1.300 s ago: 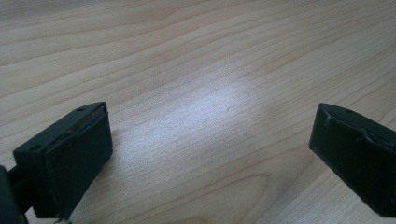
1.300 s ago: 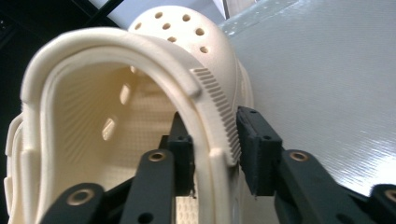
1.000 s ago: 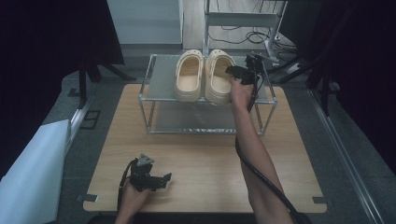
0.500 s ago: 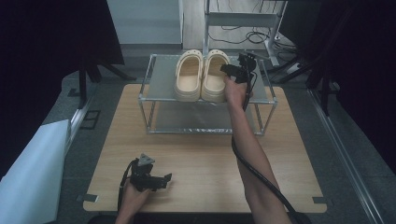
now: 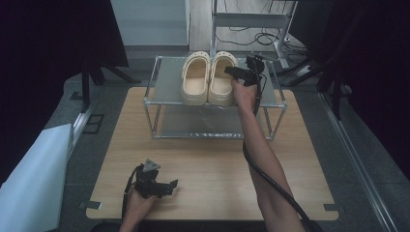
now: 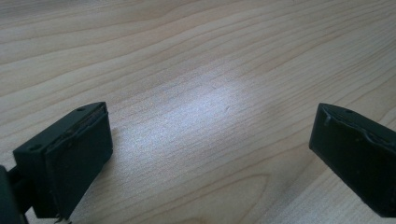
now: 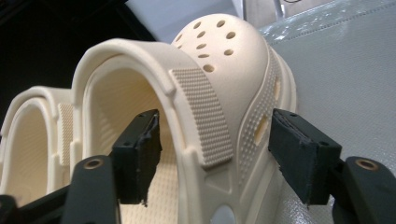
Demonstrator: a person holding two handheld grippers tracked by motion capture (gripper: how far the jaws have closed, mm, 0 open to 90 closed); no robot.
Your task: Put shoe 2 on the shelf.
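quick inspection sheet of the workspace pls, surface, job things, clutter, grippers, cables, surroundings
surface: wooden table, bare; tape marks at its near corners.
job's things: two cream clogs side by side on top of the metal rack, toes pointing away.
clutter: nothing seen.
grippers: right gripper astride the right clog's side wall, one jaw inside, one outside; jaws have just been opening, pads apart from the wall. left gripper open, low over the table.
cables: black cable trails along the right forearm; more on the floor behind the rack.
surroundings: dark curtains both sides, white sheet at left, metal frame behind.
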